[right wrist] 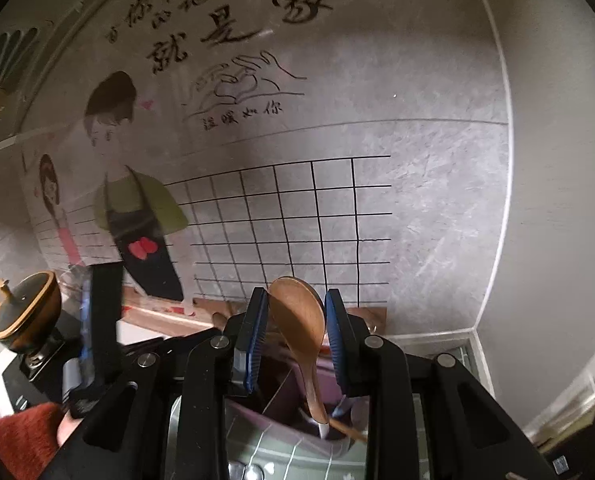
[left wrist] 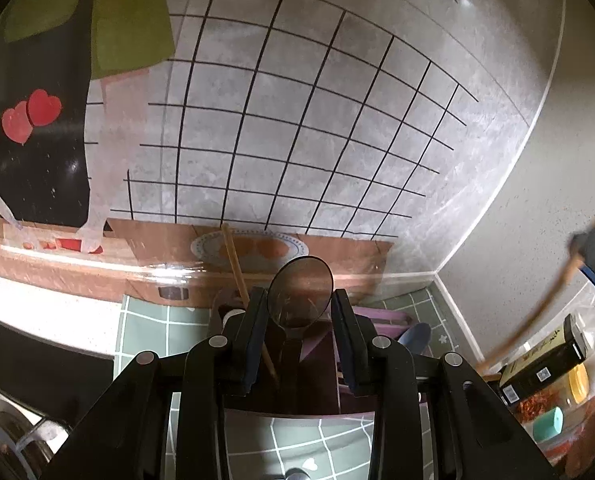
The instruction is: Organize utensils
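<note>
A grey marbled wall (left wrist: pixel 377 80) fills most of both views, printed with a black grid of squares (right wrist: pixel 297 220). At the upper left of the right wrist view are brushed black characters (right wrist: pixel 225 28) and cartoon figures, one in a black apron (right wrist: pixel 145 248) with red hearts. A white trim line (left wrist: pixel 497 184) marks the corner at the right. Below lies a green tiled mat (left wrist: pixel 145 332).

Both grippers sat low centre in their frames: left gripper (left wrist: pixel 299 316) and right gripper (right wrist: pixel 295 332), jaws partly apart.
</note>
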`<state>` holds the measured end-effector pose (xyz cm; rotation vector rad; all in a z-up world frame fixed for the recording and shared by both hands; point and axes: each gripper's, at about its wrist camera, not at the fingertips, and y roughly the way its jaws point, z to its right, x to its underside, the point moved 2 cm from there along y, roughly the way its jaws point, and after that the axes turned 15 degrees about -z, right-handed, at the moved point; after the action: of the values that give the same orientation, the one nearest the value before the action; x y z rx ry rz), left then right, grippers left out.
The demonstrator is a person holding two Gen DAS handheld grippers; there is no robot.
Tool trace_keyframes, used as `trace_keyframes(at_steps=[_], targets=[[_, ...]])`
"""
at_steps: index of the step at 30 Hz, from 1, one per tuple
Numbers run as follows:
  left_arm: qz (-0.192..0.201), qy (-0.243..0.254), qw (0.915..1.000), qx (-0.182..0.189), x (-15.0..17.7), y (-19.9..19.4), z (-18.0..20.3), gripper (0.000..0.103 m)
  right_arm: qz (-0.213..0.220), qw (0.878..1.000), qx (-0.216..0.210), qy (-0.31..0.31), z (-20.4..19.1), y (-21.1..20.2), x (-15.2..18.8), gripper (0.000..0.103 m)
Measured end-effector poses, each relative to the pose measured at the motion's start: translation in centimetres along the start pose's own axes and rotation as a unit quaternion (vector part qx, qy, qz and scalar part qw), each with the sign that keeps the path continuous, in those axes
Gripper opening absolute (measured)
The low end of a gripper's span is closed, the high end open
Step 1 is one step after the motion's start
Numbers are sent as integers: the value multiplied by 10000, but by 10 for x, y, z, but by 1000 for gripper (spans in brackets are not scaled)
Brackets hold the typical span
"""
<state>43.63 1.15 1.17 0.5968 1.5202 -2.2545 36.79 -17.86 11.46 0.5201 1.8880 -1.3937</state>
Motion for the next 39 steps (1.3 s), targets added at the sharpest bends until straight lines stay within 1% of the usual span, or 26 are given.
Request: trace_keyframes(at_steps=[2,5,7,11,13,15,19,21,23,24,28,31,34,35,36,39], targets=[[-35,5,10000,-43,0,1,1,34,-25,10000,13,-10,0,-9,6,27],[35,11,10000,-75,2,-5,1,36,-79,10000,-43,-19,0,-21,20,27],[87,37,9999,-71,4,-13,2,40,-157,9999,-70,6,0,-26,29,27],[102,83,9999,-63,17,-33,4,43,-310,9994,-133,32,0,-35,50,27],[1,103,9999,-136,31,-40,4,43,-421,9990,-169,47,-1,-37,61,27],[-178,87,9997,-145,50,-44,1,43,-552,9982,-208,68,0,-38,72,27],[-563,-72,9982,-175,91,-41,-13,43,-853,9959,-197,220,6,-35,93,27],[-769,-251,9966,-127,112,-37,-23,43,-865,9960,-86,210,9,-37,101,27],[-929,-372,9949,-108,129,-32,-30,43,-775,9968,69,173,13,-43,103,27],[-985,-408,9943,-93,136,-29,-32,43,-810,9966,62,155,15,-45,103,27],[-1256,-485,9909,-38,163,-16,-37,43,-1286,9909,-173,348,31,-36,110,27],[-1475,-435,9881,18,182,-10,-35,43,-1734,9836,-293,401,34,-20,129,27],[-1526,-268,9879,-107,192,-10,-31,43,-2205,9731,-463,483,34,-1,151,27],[-1532,-242,9878,-137,196,-12,-31,43,-2298,9702,-565,525,34,4,157,23],[-1540,-244,9877,-144,199,-13,-31,43,-2426,9663,-665,549,33,10,163,19],[-1551,-341,9872,-122,207,-18,-35,43,-2666,9585,-832,581,28,25,174,19]])
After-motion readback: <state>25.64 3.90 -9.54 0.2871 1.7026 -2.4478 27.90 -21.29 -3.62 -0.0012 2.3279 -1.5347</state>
